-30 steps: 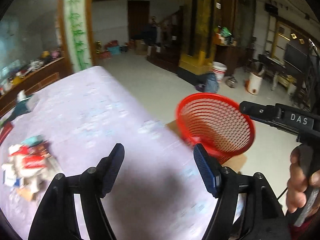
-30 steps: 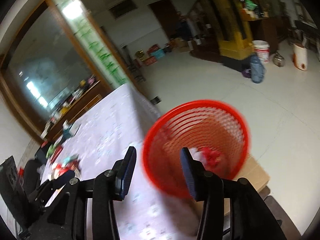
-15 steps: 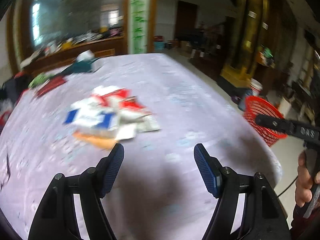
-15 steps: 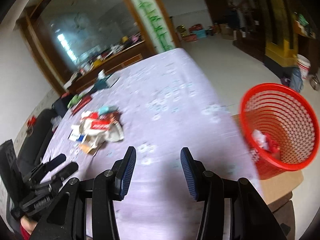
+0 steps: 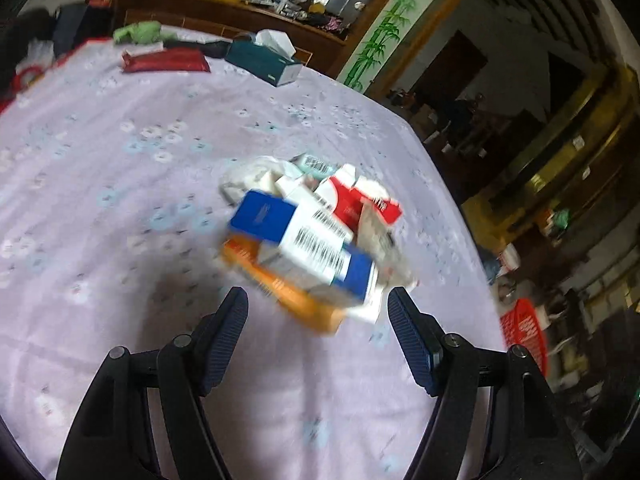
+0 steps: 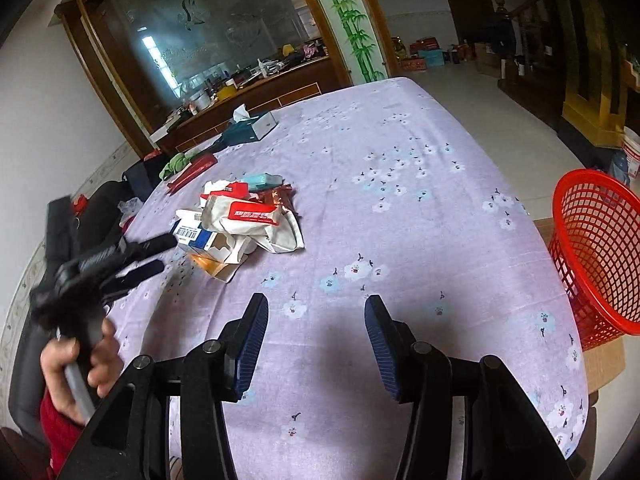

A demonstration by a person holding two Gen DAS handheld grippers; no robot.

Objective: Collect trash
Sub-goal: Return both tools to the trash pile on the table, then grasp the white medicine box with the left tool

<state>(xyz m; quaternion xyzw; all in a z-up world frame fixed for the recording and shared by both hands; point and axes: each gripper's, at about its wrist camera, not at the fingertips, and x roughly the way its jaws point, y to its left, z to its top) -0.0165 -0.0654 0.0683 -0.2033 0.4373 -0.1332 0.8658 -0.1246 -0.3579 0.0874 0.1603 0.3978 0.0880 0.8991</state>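
A heap of trash (image 5: 316, 236) lies on the lilac flowered tablecloth (image 5: 120, 184): a blue-and-white carton, an orange box, red-and-white wrappers. My left gripper (image 5: 318, 328) is open just in front of the heap, its fingers straddling the near edge without touching it. In the right wrist view the same heap (image 6: 240, 220) sits left of centre, with the left gripper (image 6: 160, 254) reaching at it from the left. My right gripper (image 6: 316, 336) is open and empty over bare cloth. The red mesh basket (image 6: 592, 252) stands beyond the table's right edge.
A teal tissue box (image 5: 262, 62), a red pouch (image 5: 164, 60) and a green cloth (image 5: 140, 32) lie at the far side of the table. A person's hand (image 6: 76, 364) holds the left gripper's handle. The basket (image 5: 524, 332) rests on a cardboard box (image 6: 600, 360).
Both grippers have swung away from the basket toward the table. The left gripper has closed in on the trash heap. The right one has turned left, so the basket slid to the right edge.
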